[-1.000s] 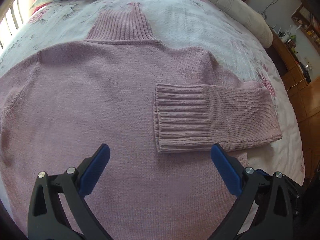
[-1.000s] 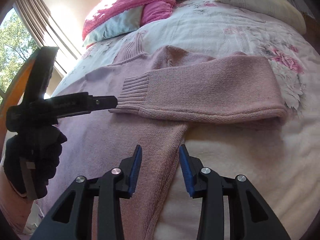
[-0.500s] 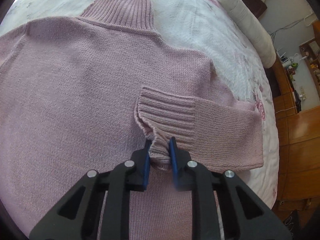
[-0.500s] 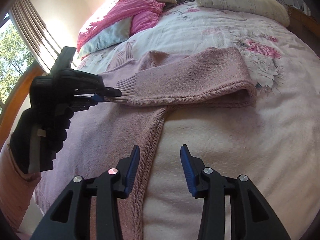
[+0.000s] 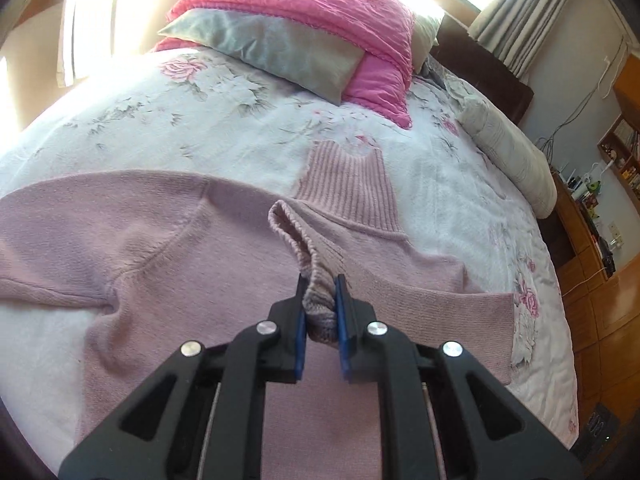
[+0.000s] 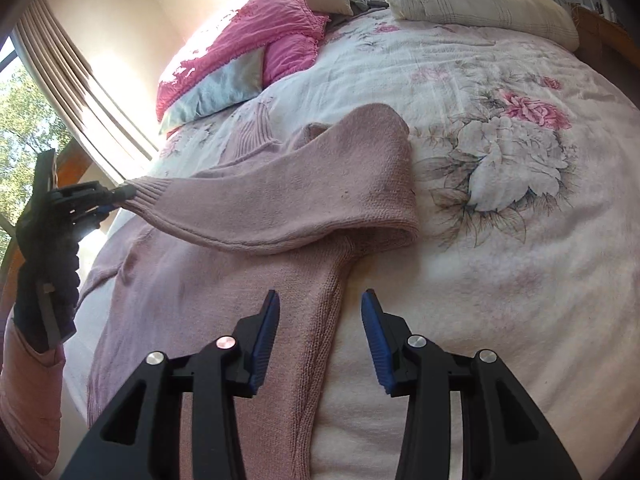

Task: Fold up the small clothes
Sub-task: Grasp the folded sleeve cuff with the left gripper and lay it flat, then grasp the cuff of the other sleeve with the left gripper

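So room-wise: my left gripper point(image 5: 319, 300) is clamped on the sweater cuff point(image 5: 316, 292), and the lifted sleeve point(image 6: 280, 204) stretches across the middle of the right wrist frame, so that's the main thing in the way there. Below it, my right gripper point(image 6: 320, 336) hangs with fingers apart over the sweater's side edge, nothing between the pads. The whole right half of that frame is bare floral bedspread point(image 6: 500, 208), lots of room. Upper left of it is blocked by the pink pillow point(image 6: 256, 40), upper right by a cream bolster point(image 6: 480, 8). My gloved left hand point(image 6: 44, 256) fills the left edge.
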A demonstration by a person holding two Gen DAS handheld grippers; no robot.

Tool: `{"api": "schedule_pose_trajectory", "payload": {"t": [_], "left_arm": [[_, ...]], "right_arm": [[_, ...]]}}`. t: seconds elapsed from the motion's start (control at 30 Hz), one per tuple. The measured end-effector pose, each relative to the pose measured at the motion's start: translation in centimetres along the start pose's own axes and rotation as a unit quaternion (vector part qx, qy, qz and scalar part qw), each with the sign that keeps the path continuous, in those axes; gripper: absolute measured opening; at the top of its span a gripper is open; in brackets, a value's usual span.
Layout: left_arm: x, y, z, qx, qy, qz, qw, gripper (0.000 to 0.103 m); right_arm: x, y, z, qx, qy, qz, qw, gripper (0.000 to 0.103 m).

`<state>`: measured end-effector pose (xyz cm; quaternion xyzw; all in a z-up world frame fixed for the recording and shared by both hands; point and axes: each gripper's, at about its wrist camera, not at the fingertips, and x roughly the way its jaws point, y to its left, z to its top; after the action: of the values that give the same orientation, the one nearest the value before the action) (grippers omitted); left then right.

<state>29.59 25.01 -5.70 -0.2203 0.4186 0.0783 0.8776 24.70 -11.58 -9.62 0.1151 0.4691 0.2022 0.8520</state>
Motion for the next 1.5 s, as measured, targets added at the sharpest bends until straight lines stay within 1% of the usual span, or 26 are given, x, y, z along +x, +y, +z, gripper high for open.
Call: {"api": "schedule_pose_trajectory", "payload": {"t": [0.07,0.17,0.27,0.37,0.47,0.53,0.57,0.67,0.7,0.73,0.77,0.83,0.87,0.93,1.03,1.1,1.17,1.2,1.27,1.33,1.5], "left_arm": [[0.0,2.2,0.6,-0.010,-0.006,0.018,0.9998,0.011],[0.4,5.1,1.0,-0.021,-0.002,0.037,0.9991,0.011],[2.3,6.2,0.6,-0.019,0.022,0.042,0.9987,0.011],[4.4,6.9,-0.4,-0.008,0.045,0.057,0.9973,0.011],[6.1,8.2,-1.2,-0.011,0.065,0.076,0.9949,0.012],[6.8,9.4,-1.6,-0.019,0.078,0.080,0.9935,0.015],[7.0,9.9,-1.7,-0.024,0.083,0.080,0.9930,0.018],[5.6,10.8,-1.6,-0.038,0.080,0.072,0.9934,0.020],[4.6,10.6,-1.4,-0.042,0.072,0.064,0.9945,0.017],[3.4,10.2,-1.2,-0.040,0.060,0.059,0.9956,0.017],[2.1,9.6,-0.9,-0.034,0.045,0.052,0.9971,0.018],[0.0,8.2,-0.6,-0.018,0.017,0.039,0.9989,0.020],[-0.5,7.3,-0.6,-0.007,0.012,0.033,0.9994,0.024],[-0.2,5.8,-0.7,0.010,0.022,0.018,0.9995,0.028],[2.9,4.8,-1.6,0.012,0.069,0.007,0.9975,0.028],[5.3,5.1,-2.3,0.002,0.102,0.008,0.9947,0.027],[7.2,5.6,-3.0,-0.004,0.125,0.019,0.9919,0.027],[8.1,6.0,-3.3,-0.007,0.136,0.023,0.9904,0.027],[9.1,6.7,-3.8,-0.012,0.142,0.020,0.9897,0.026],[9.5,6.9,-3.9,-0.010,0.140,0.017,0.9899,0.025],[9.7,7.3,-3.7,-0.012,0.144,0.012,0.9895,0.025]], "right_arm": [[0.5,0.8,1.2,0.002,-0.003,0.011,1.000,0.044],[2.2,2.3,3.1,-0.005,0.003,0.023,1.000,0.046],[4.9,3.0,4.6,0.002,0.019,0.026,0.999,0.046],[7.7,1.8,5.4,0.033,0.039,0.009,0.999,0.046],[10.1,-0.3,4.8,0.073,0.065,0.011,0.995,0.044],[10.8,-1.0,4.0,0.082,0.062,0.020,0.995,0.044],[10.9,-1.1,3.7,0.078,0.055,0.022,0.995,0.044],[10.9,-1.0,3.4,0.063,0.058,0.020,0.996,0.043],[10.7,-0.8,3.6,0.062,0.065,0.016,0.996,0.043],[10.3,-0.5,3.9,0.063,0.071,0.009,0.995,0.043],[9.6,0.0,4.2,0.065,0.069,0.004,0.995,0.045],[7.8,1.5,4.6,0.048,0.047,0.008,0.998,0.051],[7.3,2.3,4.8,0.038,0.040,0.006,0.998,0.054],[7.2,3.5,5.0,0.028,0.043,-0.006,0.999,0.055],[8.9,4.1,4.8,0.019,0.066,-0.031,0.997,0.055],[10.4,3.5,4.4,0.029,0.088,-0.037,0.995,0.055],[12.0,2.7,3.8,0.039,0.110,-0.048,0.992,0.055],[12.3,2.3,3.4,0.042,0.109,-0.045,0.992,0.056],[12.5,1.9,3.2,0.053,0.102,-0.027,0.993,0.062],[12.8,1.6,3.1,0.061,0.100,-0.022,0.993,0.062],[13.2,1.7,3.2,0.060,0.103,-0.028,0.992,0.062]]}}
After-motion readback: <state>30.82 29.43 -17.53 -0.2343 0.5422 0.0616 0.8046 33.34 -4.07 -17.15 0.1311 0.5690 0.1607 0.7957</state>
